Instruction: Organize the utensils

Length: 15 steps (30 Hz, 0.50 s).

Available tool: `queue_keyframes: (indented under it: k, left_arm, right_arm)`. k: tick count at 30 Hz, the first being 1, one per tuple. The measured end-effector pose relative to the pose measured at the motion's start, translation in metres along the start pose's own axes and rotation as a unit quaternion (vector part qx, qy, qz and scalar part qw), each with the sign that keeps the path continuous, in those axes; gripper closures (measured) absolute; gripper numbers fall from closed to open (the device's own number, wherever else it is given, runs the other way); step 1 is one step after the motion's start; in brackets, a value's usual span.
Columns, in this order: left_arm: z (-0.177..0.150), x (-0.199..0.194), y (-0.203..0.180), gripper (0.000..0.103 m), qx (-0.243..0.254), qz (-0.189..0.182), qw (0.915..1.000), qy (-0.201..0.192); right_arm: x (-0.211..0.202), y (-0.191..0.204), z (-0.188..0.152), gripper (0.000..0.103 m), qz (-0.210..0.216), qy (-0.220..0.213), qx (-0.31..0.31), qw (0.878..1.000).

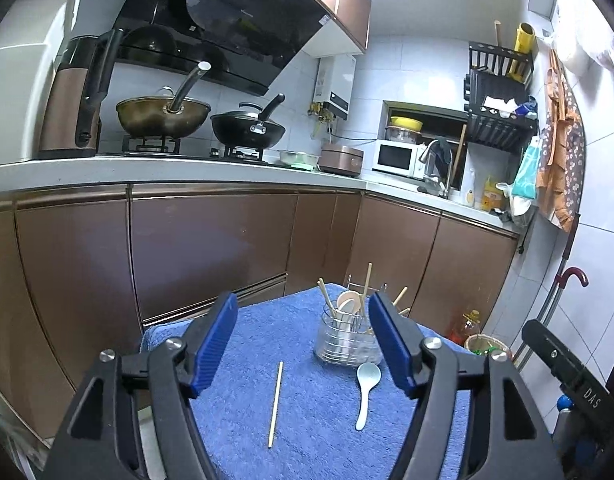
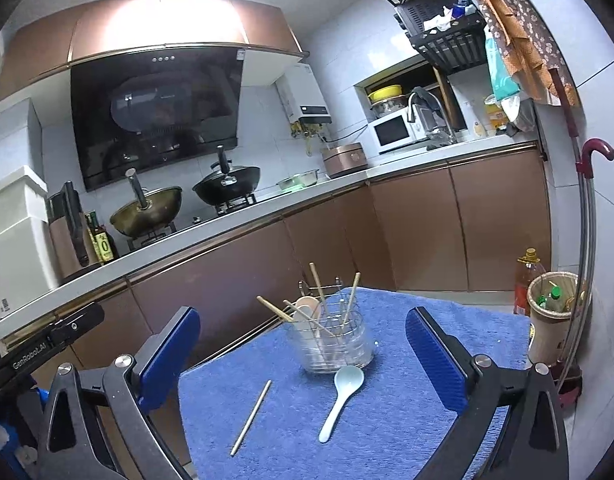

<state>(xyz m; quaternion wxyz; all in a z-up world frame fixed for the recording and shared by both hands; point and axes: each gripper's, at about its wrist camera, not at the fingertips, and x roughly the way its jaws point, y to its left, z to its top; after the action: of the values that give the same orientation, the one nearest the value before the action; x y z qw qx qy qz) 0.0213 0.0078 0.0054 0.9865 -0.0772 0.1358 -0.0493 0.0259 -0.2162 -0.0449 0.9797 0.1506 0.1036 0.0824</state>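
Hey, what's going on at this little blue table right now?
A person is sorting utensils with two handheld grippers. Both the left gripper and right gripper are open and empty above the blue towel. The holder already has chopsticks and a spoon; one chopstick and a white spoon lie loose on the towel.

On the towel [image 2: 407, 360] covering the surface stands a wire holder [image 2: 333, 344], toward the far edge. In the holder stand several chopsticks [image 2: 318, 294] and a spoon [image 2: 307, 306], leaning. Just before the holder lies a second spoon [image 2: 341, 400], bowl toward the holder, handle toward the camera. Left of this spoon, apart from it, lies a single chopstick [image 2: 251, 418]. Behind the surface runs the kitchen counter [image 2: 227, 220], carrying two woks [image 2: 227, 188] at left and a microwave [image 2: 395, 132] at right.
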Motion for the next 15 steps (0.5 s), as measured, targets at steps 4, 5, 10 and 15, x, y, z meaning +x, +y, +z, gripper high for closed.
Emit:
queue_keyframes:
  k: [4, 5, 10, 15]
  left_arm:
    - [-0.001, -0.005, 0.001, 0.036, 0.001, 0.001, 1.0000, -0.001]
    - [-0.001, -0.006, 0.001, 0.036, 0.001, 0.001, 1.0000, -0.001]
    - [-0.002, -0.011, -0.001, 0.036, 0.007, 0.001, 1.0000, -0.002]
    - [-0.004, -0.014, -0.001, 0.036, 0.008, 0.009, 0.9999, -0.003]
  right_arm:
    - [-0.001, 0.005, -0.001, 0.000, 0.015, 0.007, -0.004, 1.000]
    - [-0.002, 0.006, -0.001, 0.000, 0.019, 0.009, -0.006, 1.000]
    - [-0.006, 0.012, -0.003, 0.000, 0.037, 0.014, -0.008, 0.999]
    - [-0.009, 0.011, -0.002, 0.000, 0.040, 0.013, 0.001, 0.999]
